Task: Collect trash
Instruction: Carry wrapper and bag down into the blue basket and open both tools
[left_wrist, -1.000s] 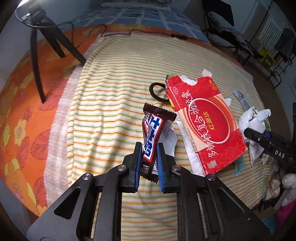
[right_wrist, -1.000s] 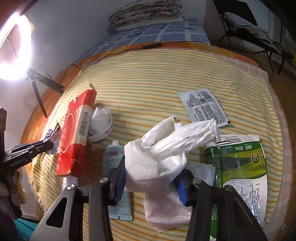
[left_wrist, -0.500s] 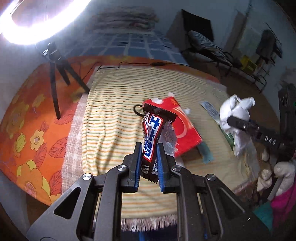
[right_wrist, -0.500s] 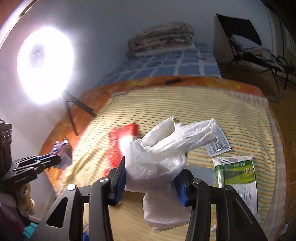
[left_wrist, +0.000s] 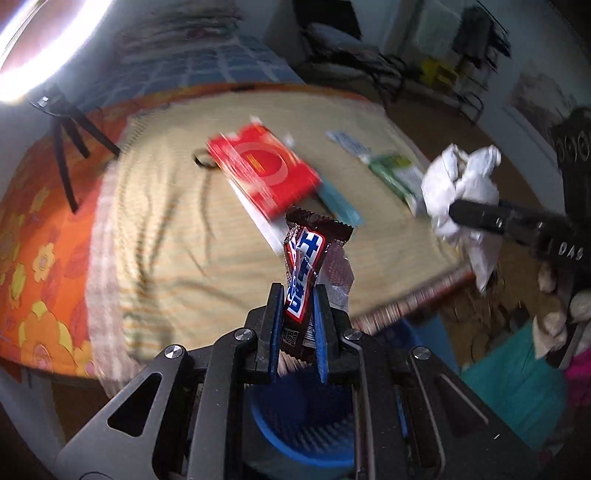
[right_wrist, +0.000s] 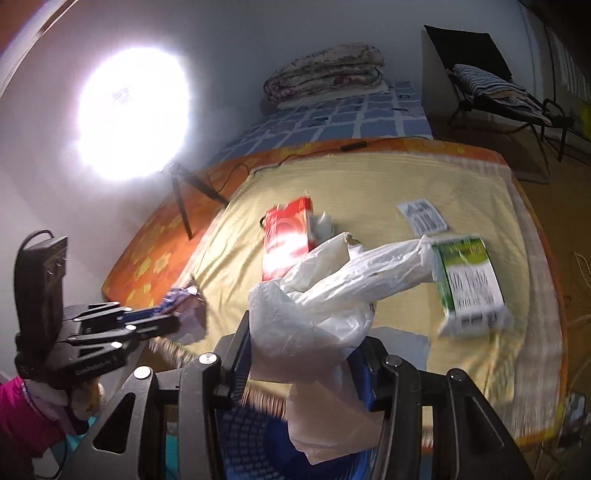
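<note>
Pinching a brown candy wrapper (left_wrist: 308, 266) upright between its narrow jaws, the left gripper (left_wrist: 298, 325) hangs above a blue basket (left_wrist: 295, 424). The wrapper carries white-and-blue lettering on a red-edged band, too skewed to read with certainty. In that view the right gripper (left_wrist: 476, 216) shows at the right, its body marked "DAS", clamped on a crumpled white plastic bag (left_wrist: 461, 184).

From the right wrist view the bag (right_wrist: 332, 295) bulges between half-spread jaws, pads pressing both sides. Only here do a green-and-white carton (right_wrist: 469, 284) with a barcode, a printed white sachet (right_wrist: 423, 218) and a glaring ring lamp (right_wrist: 133, 114) show clearly. A red box (right_wrist: 288, 236) with a white circle lies on the striped yellow cloth (right_wrist: 369, 184) in both views, its printing blurred.
</note>
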